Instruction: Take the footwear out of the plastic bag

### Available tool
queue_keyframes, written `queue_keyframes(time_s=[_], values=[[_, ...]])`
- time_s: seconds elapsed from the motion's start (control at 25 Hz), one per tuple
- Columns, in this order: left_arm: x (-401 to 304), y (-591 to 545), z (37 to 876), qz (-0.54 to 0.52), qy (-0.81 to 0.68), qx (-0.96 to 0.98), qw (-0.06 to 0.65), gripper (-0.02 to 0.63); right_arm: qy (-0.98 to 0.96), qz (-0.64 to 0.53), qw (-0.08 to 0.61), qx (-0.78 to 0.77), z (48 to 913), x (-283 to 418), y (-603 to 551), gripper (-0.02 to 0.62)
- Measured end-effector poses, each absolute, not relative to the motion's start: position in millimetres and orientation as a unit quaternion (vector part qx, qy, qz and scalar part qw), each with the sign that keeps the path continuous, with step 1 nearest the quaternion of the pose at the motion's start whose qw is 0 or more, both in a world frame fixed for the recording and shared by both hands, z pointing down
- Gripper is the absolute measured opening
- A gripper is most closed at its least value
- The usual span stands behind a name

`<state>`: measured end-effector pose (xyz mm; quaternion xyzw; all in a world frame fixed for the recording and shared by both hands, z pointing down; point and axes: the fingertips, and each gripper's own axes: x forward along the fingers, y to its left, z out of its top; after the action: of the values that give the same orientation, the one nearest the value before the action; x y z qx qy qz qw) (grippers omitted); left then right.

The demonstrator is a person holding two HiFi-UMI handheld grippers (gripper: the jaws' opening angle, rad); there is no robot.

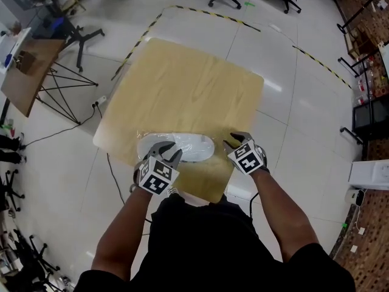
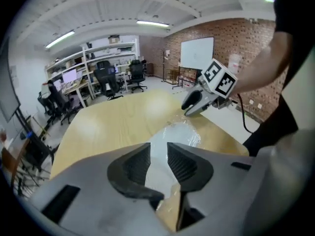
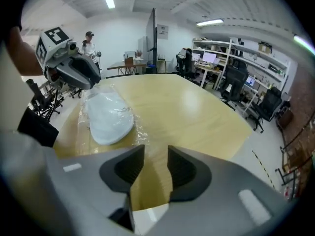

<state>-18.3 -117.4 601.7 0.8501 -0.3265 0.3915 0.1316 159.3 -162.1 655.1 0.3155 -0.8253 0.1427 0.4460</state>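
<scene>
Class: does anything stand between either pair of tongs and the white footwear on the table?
Only the clear plastic bag, which encloses the footwear. Nothing else visible lies on the table between it and the left tongs or the right tongs; both stand open.

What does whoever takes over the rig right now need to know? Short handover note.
Left gripper: open, empty, over the left end of the plastic bag.
Right gripper: open, empty, at the bag's right end, with only bare table between its jaws.
White footwear: inside the clear bag, lying flat near the table's front edge.
Done: nothing yet; neither gripper holds the bag.
Left: pin or grip the bag with one gripper, then probably draw the footwear out with the other.
</scene>
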Motion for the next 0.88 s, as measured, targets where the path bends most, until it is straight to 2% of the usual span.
queue_keyframes(time_s=[0.16, 0.2, 0.28, 0.48, 0.72, 0.8, 0.84, 0.88], values=[[-8.1, -112.3, 629.4, 0.455, -0.216, 0.859, 0.091, 0.123, -0.828, 0.188, 0.448, 0.281, 666.2, 143.0, -177.8, 0.148], [-7.3, -110.3, 637.6, 0.467, -0.198, 0.857, 0.084, 0.121, -0.827, 0.205, 0.439, 0.285, 666.1, 142.0, -181.2, 0.128], [-6.5, -108.0, 648.2, 0.479, -0.184, 0.855, 0.082, 0.114, -0.830, 0.222, 0.414, 0.302, 659.5, 143.9, -187.3, 0.002], [-8.2, -109.5, 652.0, 0.441, -0.208, 0.865, 0.117, 0.098, -0.843, 0.216, 0.390, 0.300, 651.6, 147.4, -184.4, 0.003], [-8.2, -110.6, 653.6, 0.432, -0.215, 0.868, 0.120, 0.091, -0.809, 0.254, 0.357, 0.391, 641.9, 199.3, -196.0, 0.003], [-8.8, -110.2, 653.8, 0.430, -0.216, 0.868, 0.121, 0.089, -0.832, 0.245, 0.343, 0.360, 629.9, 191.1, -173.1, 0.003], [-9.2, -110.0, 653.5, 0.429, -0.217, 0.868, 0.122, 0.087, -0.850, 0.217, 0.355, 0.322, 626.3, 179.5, -153.5, 0.010], [-9.5, -110.1, 653.2, 0.429, -0.217, 0.868, 0.123, 0.086, -0.866, 0.178, 0.377, 0.277, 625.1, 166.7, -131.6, 0.061]])
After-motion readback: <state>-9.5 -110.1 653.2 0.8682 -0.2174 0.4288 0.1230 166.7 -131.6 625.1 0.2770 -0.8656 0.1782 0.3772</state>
